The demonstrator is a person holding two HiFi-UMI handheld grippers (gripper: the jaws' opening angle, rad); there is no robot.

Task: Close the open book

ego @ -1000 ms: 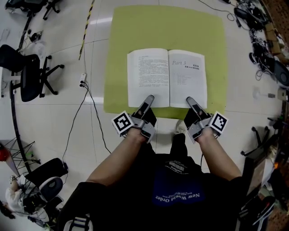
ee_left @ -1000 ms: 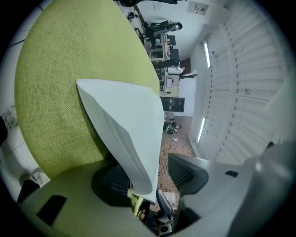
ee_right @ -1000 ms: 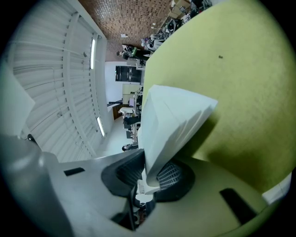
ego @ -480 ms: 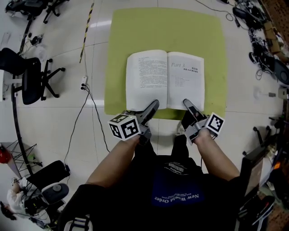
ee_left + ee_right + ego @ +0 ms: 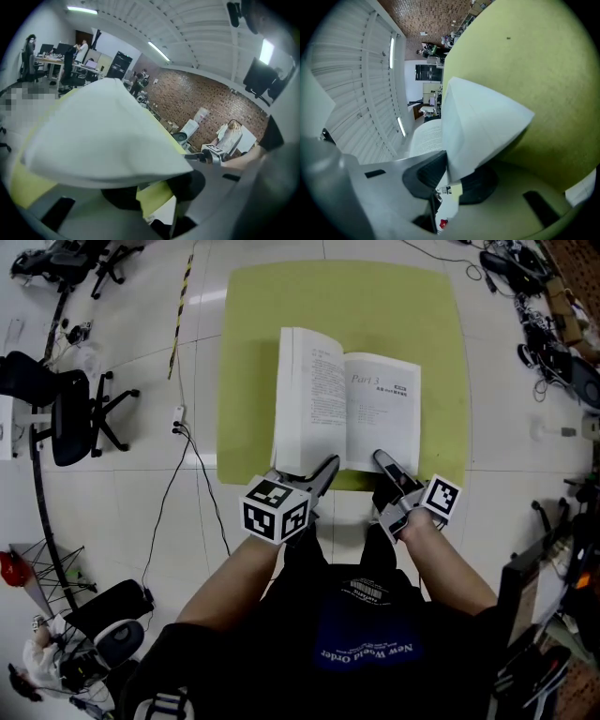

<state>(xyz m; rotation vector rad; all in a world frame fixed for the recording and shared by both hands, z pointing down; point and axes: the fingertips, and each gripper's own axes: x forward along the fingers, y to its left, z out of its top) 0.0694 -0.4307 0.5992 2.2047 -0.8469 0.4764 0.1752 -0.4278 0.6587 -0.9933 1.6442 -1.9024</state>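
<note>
Open book (image 5: 348,407) with white printed pages, lying on a green mat (image 5: 251,343) near its front edge. Left half lifted steeply off the mat, almost on edge. Right half flat, showing a heading page with little print.

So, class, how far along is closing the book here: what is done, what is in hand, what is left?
Done: both tongs grip the white open book, left tongs on its left half, right tongs on its right. In hand: the left half stands lifted off the green fabric mat, near upright. Left: fold it over onto the flat right half.
</note>
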